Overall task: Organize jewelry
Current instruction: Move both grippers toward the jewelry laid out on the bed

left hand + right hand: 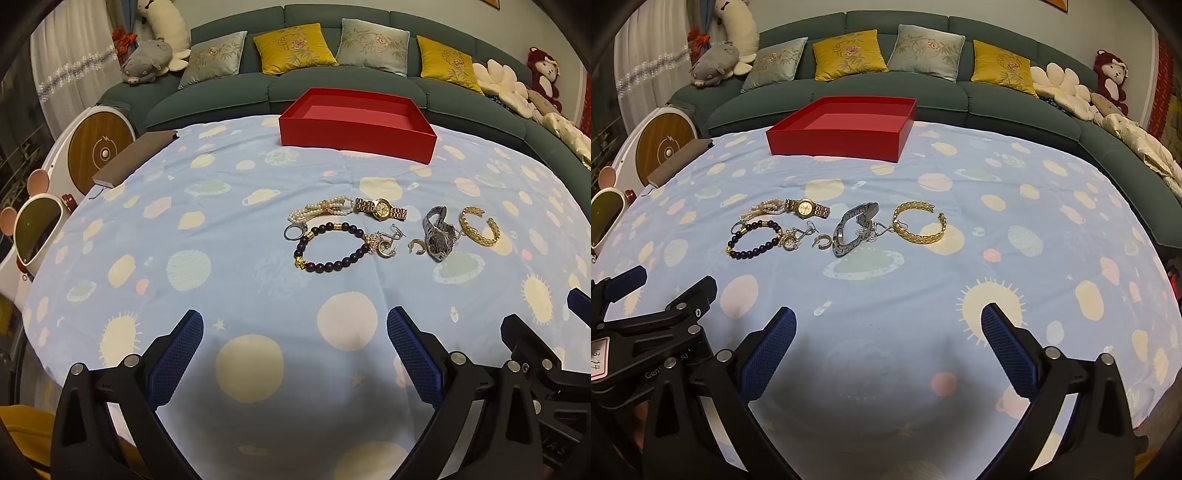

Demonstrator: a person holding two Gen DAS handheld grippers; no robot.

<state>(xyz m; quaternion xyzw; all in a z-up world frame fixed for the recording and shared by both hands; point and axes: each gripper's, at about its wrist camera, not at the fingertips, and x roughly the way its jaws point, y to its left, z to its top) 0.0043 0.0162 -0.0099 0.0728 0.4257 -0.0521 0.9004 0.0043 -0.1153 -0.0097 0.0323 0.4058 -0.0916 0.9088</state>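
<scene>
From the left wrist view, the left gripper hangs over the cloth with its blue-padded fingers spread wide and nothing between them, well short of the jewelry. Ahead lie a dark round-bead bracelet with gold spacers, a white pearl multi-strand bracelet touching a gold link-band wristwatch, a silver metal wristwatch and an open woven gold cuff bangle. The beads likely sit on elastic: light, floppy, best pinched across the strand. The cuff looks stiff and could be taken on its band; the watches seem heavier and slick, so their cases would give the surest hold. Small gold hoop earrings lie tangled beside the beads and may snag on one another. From the right wrist view, the right gripper is likewise spread and empty, with the cuff and silver watch nearest to it. The empty shallow red cardboard box stands beyond the jewelry, well apart from it. The desk wears a soft pale blue cloth printed with planets and suns, which may bunch under a scraping pinch. Behind it runs a dark green sofa with yellow and grey cushions and plush toys.
</scene>
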